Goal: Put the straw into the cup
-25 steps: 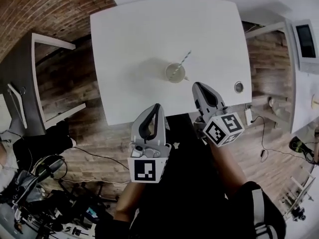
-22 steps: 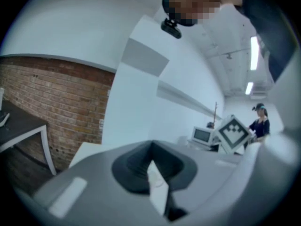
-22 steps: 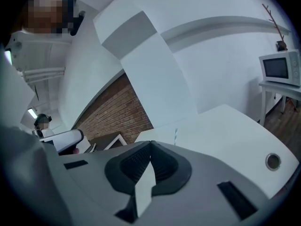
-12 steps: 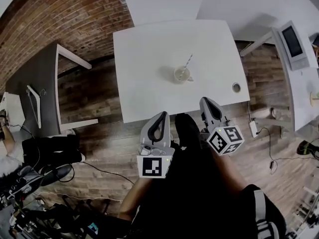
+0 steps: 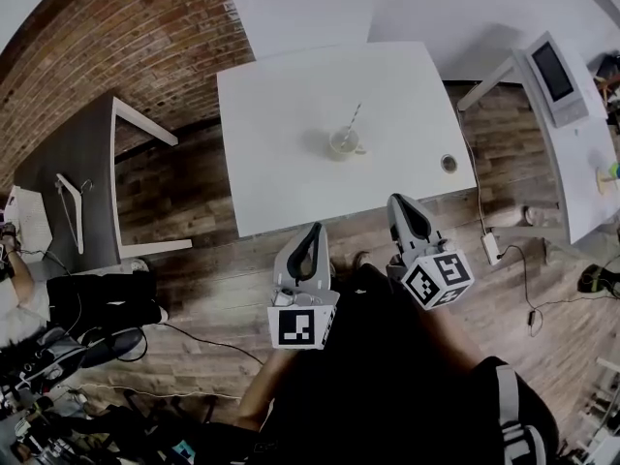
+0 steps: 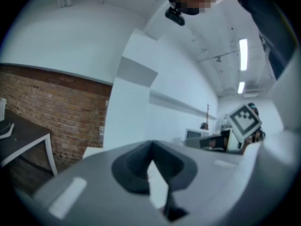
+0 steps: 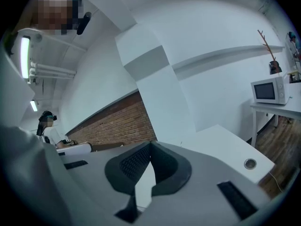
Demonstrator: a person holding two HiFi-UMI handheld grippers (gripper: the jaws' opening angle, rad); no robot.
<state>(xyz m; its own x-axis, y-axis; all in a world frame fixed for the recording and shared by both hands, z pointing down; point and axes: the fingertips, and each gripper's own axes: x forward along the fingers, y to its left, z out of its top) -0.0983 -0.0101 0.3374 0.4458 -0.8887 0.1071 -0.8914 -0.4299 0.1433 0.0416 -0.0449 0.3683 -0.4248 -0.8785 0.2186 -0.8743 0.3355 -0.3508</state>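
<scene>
As jaws touch, left gripper [image 5: 313, 232], right gripper [image 5: 396, 201] (empty)

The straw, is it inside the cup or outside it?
Inside: the straw leans out of the cup, which stands on the white table.

The table [image 5: 291, 114] is white, the wall [image 5: 136, 37] red brick, the floor [image 5: 194, 250] brown planks. The left gripper [image 5: 314, 229] and right gripper [image 5: 396, 200] are grey, with black-and-white marker squares.
</scene>
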